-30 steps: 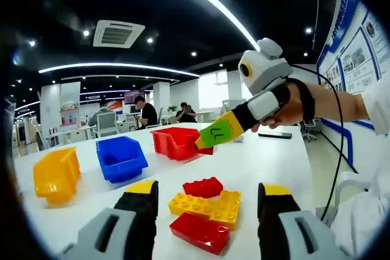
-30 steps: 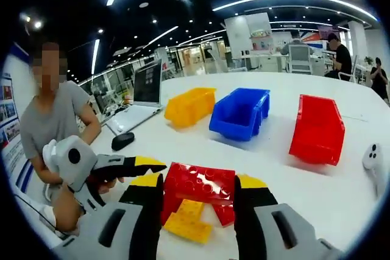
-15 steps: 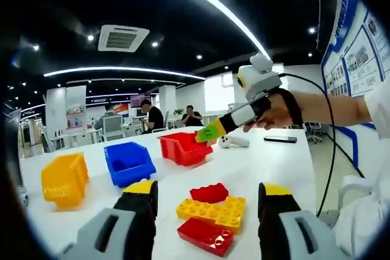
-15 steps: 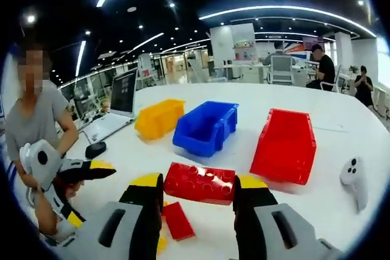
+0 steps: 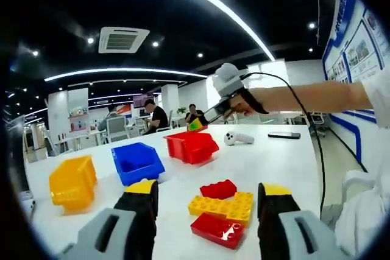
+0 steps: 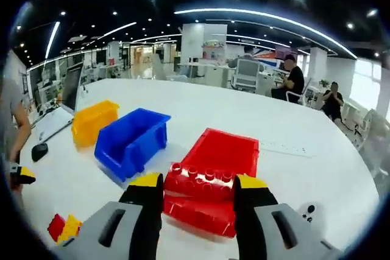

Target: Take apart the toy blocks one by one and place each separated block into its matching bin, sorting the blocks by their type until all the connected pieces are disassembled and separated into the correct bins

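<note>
Left tongs [image 5: 207, 211]: seen from behind in the left gripper view, jaws held wide apart with nothing between them, raised above the worktop [image 5: 286, 168].
Right tongs [image 6: 198, 190]: in the right gripper view the jaws are closed against the two ends of a red block [image 6: 198, 182], which is held level between the yellow-capped tips.
Right tongs, seen from the left gripper view [image 5: 201, 123]: held out far across the worktop, tips pointing away and slightly down.
Right hand [image 5: 239, 103]: wrapped around the tongs' handle.
Right forearm [image 5: 304, 97]: stretched out nearly level, bare up to a white sleeve [image 5: 381, 98].
</note>
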